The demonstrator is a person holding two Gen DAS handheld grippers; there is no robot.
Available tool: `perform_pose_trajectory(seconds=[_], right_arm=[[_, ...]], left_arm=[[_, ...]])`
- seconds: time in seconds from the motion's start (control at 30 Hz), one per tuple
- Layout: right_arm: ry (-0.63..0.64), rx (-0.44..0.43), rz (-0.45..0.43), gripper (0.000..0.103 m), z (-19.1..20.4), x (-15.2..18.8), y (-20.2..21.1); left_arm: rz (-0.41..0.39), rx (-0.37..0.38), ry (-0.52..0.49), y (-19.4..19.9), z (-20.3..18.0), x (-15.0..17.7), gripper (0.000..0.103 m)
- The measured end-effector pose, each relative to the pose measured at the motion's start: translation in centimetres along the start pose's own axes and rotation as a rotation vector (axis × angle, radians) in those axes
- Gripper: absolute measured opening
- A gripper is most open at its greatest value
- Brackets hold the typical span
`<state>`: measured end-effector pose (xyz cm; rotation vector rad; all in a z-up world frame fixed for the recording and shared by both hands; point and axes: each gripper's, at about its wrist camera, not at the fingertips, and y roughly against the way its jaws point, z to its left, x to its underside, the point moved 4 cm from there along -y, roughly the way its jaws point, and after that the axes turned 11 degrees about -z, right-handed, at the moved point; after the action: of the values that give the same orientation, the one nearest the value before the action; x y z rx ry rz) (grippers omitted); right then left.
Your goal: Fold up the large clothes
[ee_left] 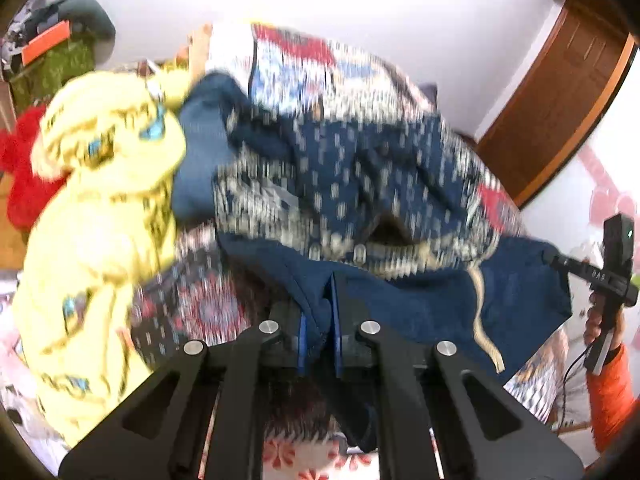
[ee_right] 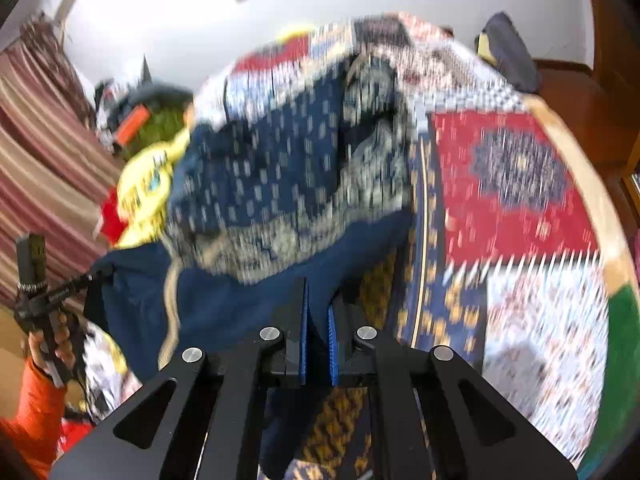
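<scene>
In the left wrist view, the left gripper is clamped on the plain hem of the navy garment, its blue pads pinching a fold of cloth between them; the garment rises ahead of the jaws, its white-dotted part heaped beyond. A yellow garment lies left of the navy garment, and the right gripper grips its far right corner. In the right wrist view, the right gripper's jaws are narrowed on the navy hem — cloth fills the gap — and a red patterned bedspread lies right of the navy garment.
</scene>
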<state>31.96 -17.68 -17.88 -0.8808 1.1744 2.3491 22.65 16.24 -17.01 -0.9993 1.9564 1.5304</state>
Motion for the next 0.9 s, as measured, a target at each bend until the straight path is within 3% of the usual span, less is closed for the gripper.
perform_pose_trajectory(seconds=[0.23, 0.4, 0.53, 0.7, 0.8, 0.9], right_arm=[[0.055, 0.005, -0.103, 0.007, 1.2, -7.8, -2.2], [0.076, 0.041, -0.118, 0.006, 0.8, -12.5, -6.7], [0.074, 0.106, -0.077, 0.006, -1.4, -14.0, -11.5], [0.069, 0.161, 0.012, 0.006, -4.7, -13.4, -16.9], [0.08, 0.15, 0.006, 0.006, -5.5, -13.0, -17.9], [0.064, 0.1, -0.002, 0.011, -5.6, -12.8, -17.3]], left_arm=[[-0.145, 0.05, 0.104, -1.4, 1.8, -8.6, 0.009], [-0.153, -0.042, 0.098, -7.5, 3.5, -12.6, 0.009], [-0.096, -0.144, 0.067, -13.5, 5.6, -13.0, 0.009], [0.024, -0.214, 0.06, -21.0, 8.7, -10.1, 0.009], [0.075, -0.217, 0.061, -23.7, 9.5, -8.1, 0.01], [0.068, -0.234, -0.028, -23.7, 8.4, -7.6, 0.011]])
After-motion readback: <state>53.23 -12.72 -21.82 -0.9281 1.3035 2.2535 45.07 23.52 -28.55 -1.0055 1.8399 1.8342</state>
